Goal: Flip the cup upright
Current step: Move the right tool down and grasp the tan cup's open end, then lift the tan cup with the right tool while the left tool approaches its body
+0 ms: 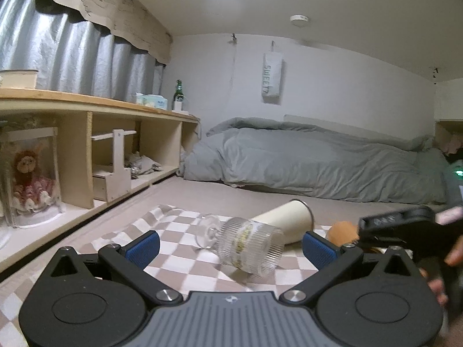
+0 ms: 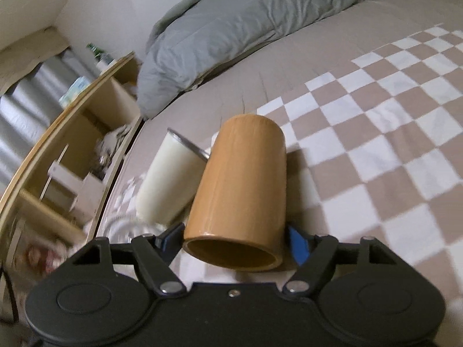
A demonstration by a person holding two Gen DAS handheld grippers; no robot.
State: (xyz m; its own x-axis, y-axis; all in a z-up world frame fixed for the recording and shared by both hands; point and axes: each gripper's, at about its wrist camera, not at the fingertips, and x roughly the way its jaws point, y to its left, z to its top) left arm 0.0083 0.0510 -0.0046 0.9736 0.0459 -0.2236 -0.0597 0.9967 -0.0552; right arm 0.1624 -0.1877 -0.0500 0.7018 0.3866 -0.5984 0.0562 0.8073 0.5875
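The bamboo cup (image 2: 240,190) lies on its side on the checkered cloth (image 2: 390,133), open mouth toward the right gripper (image 2: 234,237), whose 2 blue pads sit closed against its rim end. Touching it lies a cream tumbler (image 2: 167,182), also tipped over. The left gripper (image 1: 231,245) hangs wide open, holding nothing, just before a fallen ribbed glass (image 1: 249,245). Behind lies a grey duvet (image 1: 312,159).

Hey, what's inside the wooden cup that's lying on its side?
The wooden cup lies with its mouth toward the right hand-held gripper. Only bare brown inner wall shows near the rim; nothing sits there. The deeper interior and bottom are hidden.
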